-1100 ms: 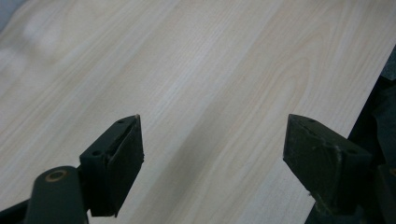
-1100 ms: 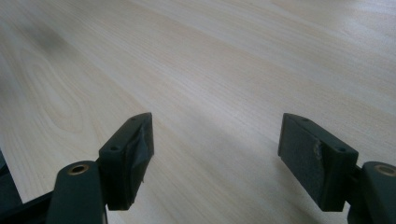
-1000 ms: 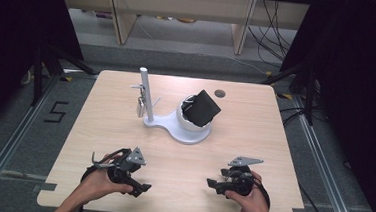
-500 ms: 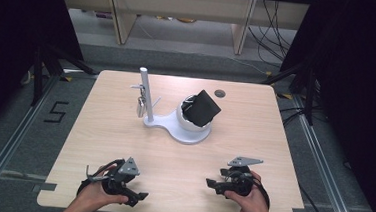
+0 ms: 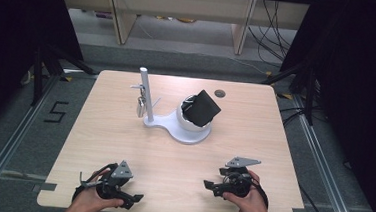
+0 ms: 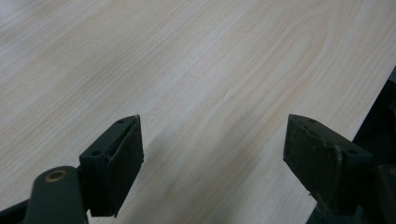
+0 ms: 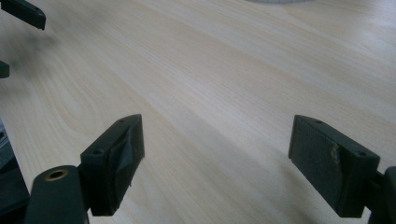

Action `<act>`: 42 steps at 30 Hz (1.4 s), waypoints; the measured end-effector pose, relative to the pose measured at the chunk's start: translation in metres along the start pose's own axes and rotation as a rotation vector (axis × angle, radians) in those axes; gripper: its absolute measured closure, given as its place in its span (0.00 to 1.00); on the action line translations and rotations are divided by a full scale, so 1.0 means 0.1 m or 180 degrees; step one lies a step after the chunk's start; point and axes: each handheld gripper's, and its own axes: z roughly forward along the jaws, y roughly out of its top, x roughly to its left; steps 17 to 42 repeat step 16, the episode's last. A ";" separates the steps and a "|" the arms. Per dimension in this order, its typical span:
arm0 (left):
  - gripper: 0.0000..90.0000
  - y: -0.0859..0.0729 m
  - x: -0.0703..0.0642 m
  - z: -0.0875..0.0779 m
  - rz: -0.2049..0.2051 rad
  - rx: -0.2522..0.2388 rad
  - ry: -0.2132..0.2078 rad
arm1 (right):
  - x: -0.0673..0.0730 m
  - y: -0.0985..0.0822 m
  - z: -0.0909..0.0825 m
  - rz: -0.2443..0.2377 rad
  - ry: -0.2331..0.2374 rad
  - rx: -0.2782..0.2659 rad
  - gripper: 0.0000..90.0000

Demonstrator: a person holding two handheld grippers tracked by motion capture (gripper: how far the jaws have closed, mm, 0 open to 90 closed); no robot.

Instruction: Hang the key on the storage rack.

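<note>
Two grippers sit at the bottom of the high view, each in a hand near the table's front edge: the left gripper (image 5: 130,200) at lower left, the right gripper (image 5: 210,186) at lower right, well apart from each other and pointing inward. Both carry nothing. In the left gripper view the jaws of the left gripper (image 6: 212,158) stand wide apart over bare wood, and the right gripper (image 7: 217,163) in its own view shows the same broad gap with nothing between the pads. My reading is that they are parked low and ready, since neither is near anything to grasp.

Farther up, at the middle of the high view, stands a white stand (image 5: 183,130) with an upright post (image 5: 146,94). A small padlock (image 5: 140,105) seems to hang from a hook on the post's left side, though it is too small to be sure. A black box (image 5: 205,108) rests tilted in the stand's round cup, probably propped there so that it can be gripped. Beyond it, a dark round hole (image 5: 220,93) lies near the table's (image 5: 99,130) far edge.

The high view gives the whole layout; the gripper views give the jaw gap and worn pads (image 7: 127,149) up close. The right gripper view also catches the other gripper's jaw tips at its upper left, and the stand's pale base (image 7: 280,1) at its top edge
</note>
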 end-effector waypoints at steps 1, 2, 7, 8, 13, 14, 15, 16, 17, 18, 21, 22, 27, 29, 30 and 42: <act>0.22 0.00 -0.01 0.00 -0.0068 -0.0001 0.0002 | 0.03 0.00 0.00 0.0095 0.0039 0.0053 0.22; 0.22 0.00 0.00 0.00 -0.0029 -0.0006 0.0020 | 0.03 0.00 0.00 0.0089 0.0033 0.0053 0.21; 0.22 -0.02 0.01 0.01 -0.0108 -0.0023 0.0034 | 0.02 0.00 0.01 0.0002 0.0018 0.0032 0.21; 0.22 -0.02 0.03 0.01 -0.0057 -0.0010 0.0033 | 0.02 0.00 0.01 0.0039 0.0025 0.0057 0.21; 0.22 -0.04 0.04 0.02 -0.0143 -0.0031 0.0035 | 0.01 0.00 0.01 0.0032 0.0013 0.0049 0.21; 0.22 -0.04 0.06 0.02 -0.0138 -0.0001 0.0071 | 0.01 0.00 0.01 0.0018 -0.0004 0.0048 0.21; 0.21 -0.05 0.07 0.01 -0.0084 0.0015 0.0050 | 0.01 0.00 0.01 0.0004 -0.0018 0.0043 0.21; 0.21 -0.05 0.08 0.02 -0.0094 -0.0001 0.0049 | 0.02 0.00 0.01 0.0039 0.0015 0.0057 0.21; 0.21 -0.05 0.08 0.02 -0.0094 -0.0001 0.0049 | 0.02 0.00 0.01 0.0039 0.0015 0.0057 0.21; 0.21 -0.05 0.08 0.02 -0.0094 -0.0001 0.0049 | 0.02 0.00 0.01 0.0039 0.0015 0.0057 0.21; 0.21 -0.05 0.08 0.02 -0.0094 -0.0001 0.0049 | 0.02 0.00 0.01 0.0039 0.0015 0.0057 0.21; 0.21 -0.05 0.08 0.02 -0.0094 -0.0001 0.0049 | 0.02 0.00 0.01 0.0039 0.0015 0.0057 0.21; 0.21 -0.05 0.08 0.02 -0.0094 -0.0001 0.0049 | 0.02 0.00 0.01 0.0039 0.0015 0.0057 0.21; 0.21 -0.05 0.08 0.02 -0.0094 -0.0001 0.0049 | 0.02 0.00 0.01 0.0039 0.0015 0.0057 0.21; 0.21 -0.05 0.08 0.02 -0.0094 -0.0001 0.0049 | 0.02 0.00 0.01 0.0039 0.0015 0.0057 0.21; 0.21 -0.05 0.08 0.02 -0.0094 -0.0001 0.0049 | 0.02 0.00 0.01 0.0039 0.0015 0.0057 0.21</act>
